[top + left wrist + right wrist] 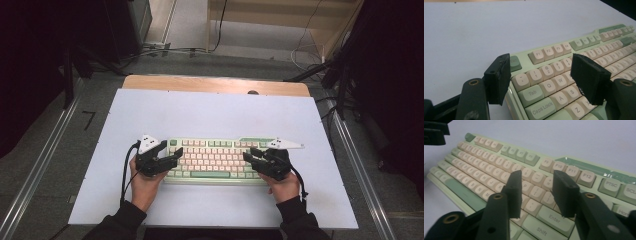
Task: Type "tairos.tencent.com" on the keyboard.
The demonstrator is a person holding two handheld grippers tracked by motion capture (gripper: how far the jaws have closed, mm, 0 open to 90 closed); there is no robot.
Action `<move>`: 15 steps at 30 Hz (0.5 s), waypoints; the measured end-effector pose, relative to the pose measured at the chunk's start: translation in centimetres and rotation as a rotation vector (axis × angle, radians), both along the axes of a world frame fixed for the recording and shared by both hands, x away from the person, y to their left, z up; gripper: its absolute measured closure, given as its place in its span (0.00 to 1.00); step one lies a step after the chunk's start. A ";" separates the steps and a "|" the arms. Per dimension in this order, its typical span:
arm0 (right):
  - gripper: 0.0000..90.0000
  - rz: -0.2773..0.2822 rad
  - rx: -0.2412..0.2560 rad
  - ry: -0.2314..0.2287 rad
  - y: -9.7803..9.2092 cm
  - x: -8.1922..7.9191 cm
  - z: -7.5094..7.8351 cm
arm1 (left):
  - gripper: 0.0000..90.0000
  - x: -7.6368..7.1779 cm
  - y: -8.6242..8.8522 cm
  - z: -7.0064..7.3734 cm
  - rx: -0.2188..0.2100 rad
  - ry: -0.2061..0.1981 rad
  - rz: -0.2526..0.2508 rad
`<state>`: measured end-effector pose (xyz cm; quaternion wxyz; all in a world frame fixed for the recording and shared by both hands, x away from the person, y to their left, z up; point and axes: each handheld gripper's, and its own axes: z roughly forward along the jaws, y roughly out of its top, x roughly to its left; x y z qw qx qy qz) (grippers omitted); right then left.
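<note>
A pale lavender sheet covers the surface (210, 115), with a strip of bare wood along its far edge and dark stands and loose cables on the floor beyond. In the lower middle of the high view lies the keyboard (220, 159), mint green with cream and pink keys, flat and square to you.

Your left gripper (167, 159) sits over the keyboard's left end. In the left gripper view its jaws stand spread wide, one outside the case beside the Esc key (515, 63), the other above the letter rows, nothing between them. Your right gripper (256, 159) hangs over the right end, also released; in the right gripper view its jaws frame the keys around P (526, 185), with Enter (554, 218) just below.

You look to be at the approach, both ends bracketed but neither gripped. If you mean to lift or shift the keyboard, the next move calls for each gripper to drop to the case edge and close evenly, so it comes up level; if you mean to press keys, lower one jaw tip cleanly onto a single cap.

No container stands on the surface.
</note>
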<state>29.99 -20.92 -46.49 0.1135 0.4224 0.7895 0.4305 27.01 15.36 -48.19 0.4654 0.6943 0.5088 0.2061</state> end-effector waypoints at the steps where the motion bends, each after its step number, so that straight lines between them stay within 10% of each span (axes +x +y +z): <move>1: 0.74 0.005 -0.002 -0.001 0.1 -0.1 0.0 | 0.37 0.0 0.0 0.0 -0.001 0.001 -0.002; 7: 0.94 0.034 -0.017 -0.001 0.5 -0.3 0.0 | 0.38 0.0 0.0 0.0 -0.003 0.001 -0.004; 15: 0.97 0.067 -0.022 0.009 1.1 -0.5 0.0 | 0.38 0.0 0.0 -0.1 -0.006 0.006 -0.007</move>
